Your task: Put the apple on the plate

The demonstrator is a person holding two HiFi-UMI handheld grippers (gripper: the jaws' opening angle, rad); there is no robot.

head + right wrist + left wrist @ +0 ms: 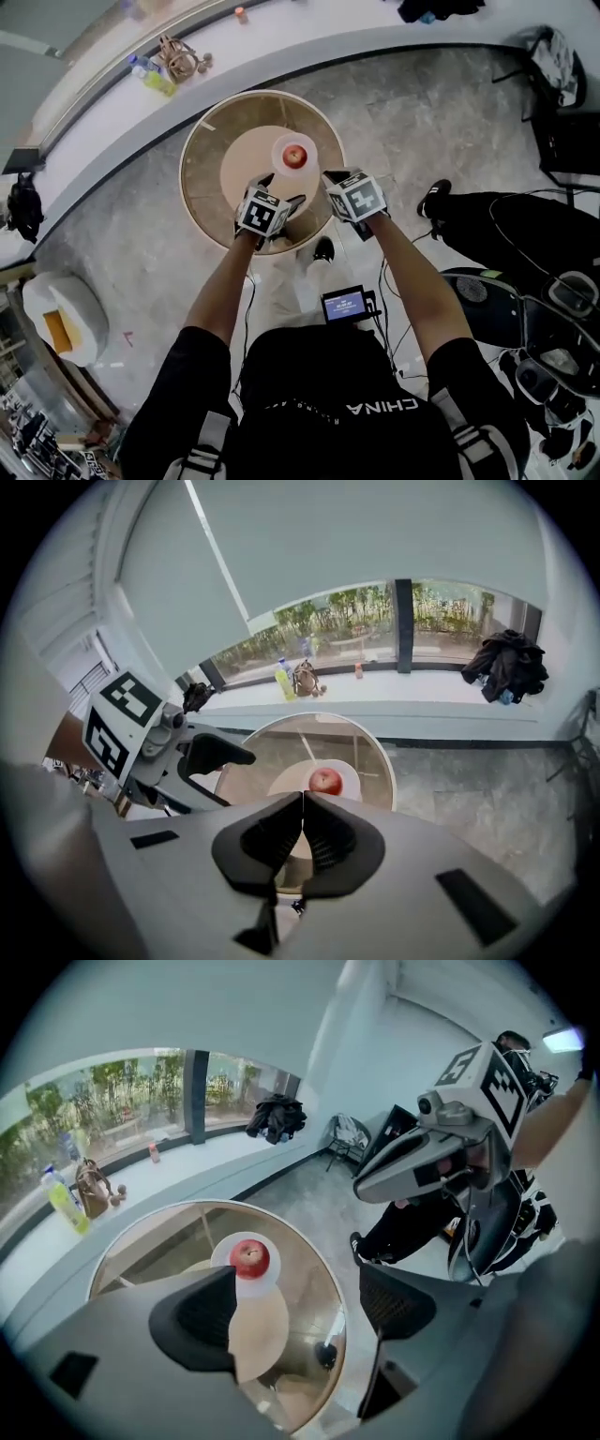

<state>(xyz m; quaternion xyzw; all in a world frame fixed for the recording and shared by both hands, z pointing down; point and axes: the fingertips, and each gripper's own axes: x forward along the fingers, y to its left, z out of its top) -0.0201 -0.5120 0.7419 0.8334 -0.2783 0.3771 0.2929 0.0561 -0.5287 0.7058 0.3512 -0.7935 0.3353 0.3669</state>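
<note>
A red apple (294, 155) sits on a small white plate (282, 144) on a round glass table (202, 141) with a wooden rim. Both grippers hang above the table's near side, apart from the apple. My left gripper (284, 190) stands wide open with nothing between its jaws; in its own view the apple (249, 1257) and plate (257, 1284) lie far below the left gripper (298, 1312). My right gripper (330, 176) is shut, empty, its pads touching. In the right gripper view the apple (325, 781) shows just beyond the right gripper (303, 795).
A curved white window ledge (112, 103) carries bottles (150, 75), a small bag (178, 58) and dark clothes (436, 9). A black chair (562, 84) and a seated person's legs and shoe (433, 197) are at the right. Grey stone floor surrounds the table.
</note>
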